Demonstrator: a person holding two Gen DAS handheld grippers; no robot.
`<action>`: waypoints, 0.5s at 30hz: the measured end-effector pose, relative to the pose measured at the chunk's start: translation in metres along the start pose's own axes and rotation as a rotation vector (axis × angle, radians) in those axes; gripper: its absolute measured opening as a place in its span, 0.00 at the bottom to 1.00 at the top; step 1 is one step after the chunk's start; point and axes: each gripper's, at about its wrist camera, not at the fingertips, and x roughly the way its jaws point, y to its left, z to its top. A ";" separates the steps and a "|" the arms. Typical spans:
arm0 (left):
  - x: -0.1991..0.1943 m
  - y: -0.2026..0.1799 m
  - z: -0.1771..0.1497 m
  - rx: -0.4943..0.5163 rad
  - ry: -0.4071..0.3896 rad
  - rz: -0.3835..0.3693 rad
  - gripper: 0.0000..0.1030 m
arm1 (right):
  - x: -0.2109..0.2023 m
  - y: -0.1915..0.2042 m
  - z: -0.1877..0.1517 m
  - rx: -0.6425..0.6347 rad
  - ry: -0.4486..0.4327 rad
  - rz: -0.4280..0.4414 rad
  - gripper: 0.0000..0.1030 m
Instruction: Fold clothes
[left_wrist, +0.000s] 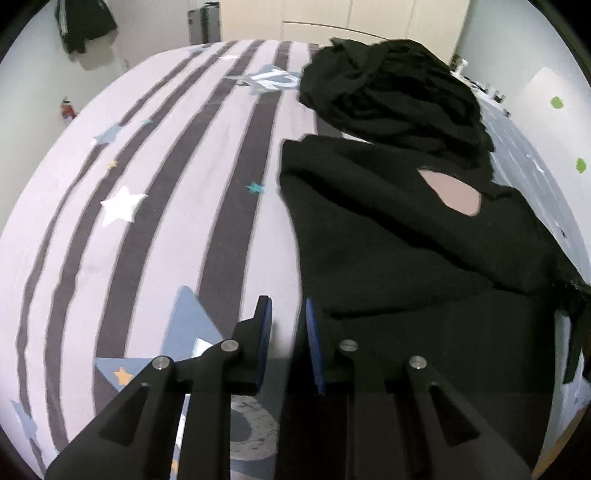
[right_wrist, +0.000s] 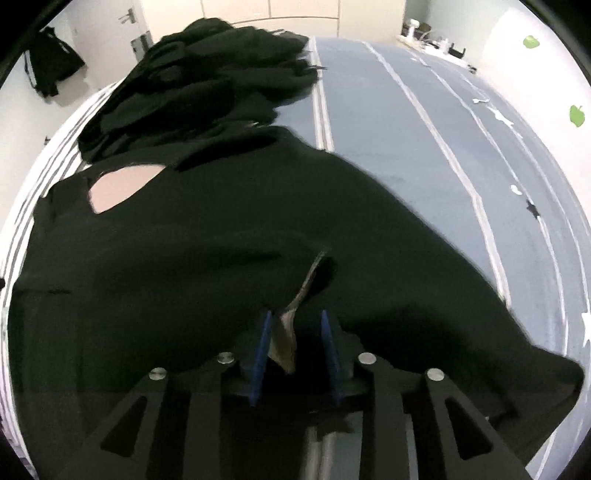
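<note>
A black garment (left_wrist: 388, 240) lies spread on the striped bed sheet (left_wrist: 166, 184), its neck opening (left_wrist: 454, 195) showing pink sheet. In the left wrist view my left gripper (left_wrist: 287, 301) sits at the garment's near left edge. That edge runs in between the blue pads and dark cloth fills the gap lower down, so the jaws are shut on it. In the right wrist view the same garment (right_wrist: 221, 240) fills the foreground. My right gripper (right_wrist: 295, 317) stands open, with a raised fold of the hem (right_wrist: 286, 343) loose between the pads, next to the left one.
A crumpled pile of black clothes (left_wrist: 388, 92) lies beyond the garment, toward the far side of the bed (right_wrist: 207, 74). The sheet's blue-grey part (right_wrist: 406, 129) stretches to the right. A dark bag (left_wrist: 85, 26) hangs on the wall at the left, above a red extinguisher (left_wrist: 67, 109).
</note>
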 end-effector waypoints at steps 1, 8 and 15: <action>0.000 0.001 0.003 -0.004 -0.006 0.009 0.16 | 0.003 0.004 -0.003 -0.006 0.004 0.002 0.35; 0.023 -0.018 0.007 0.050 0.001 -0.010 0.16 | 0.022 0.021 -0.008 -0.057 0.014 -0.004 0.33; 0.059 -0.039 -0.001 0.127 0.036 0.014 0.16 | 0.012 0.006 0.018 -0.059 0.002 0.023 0.03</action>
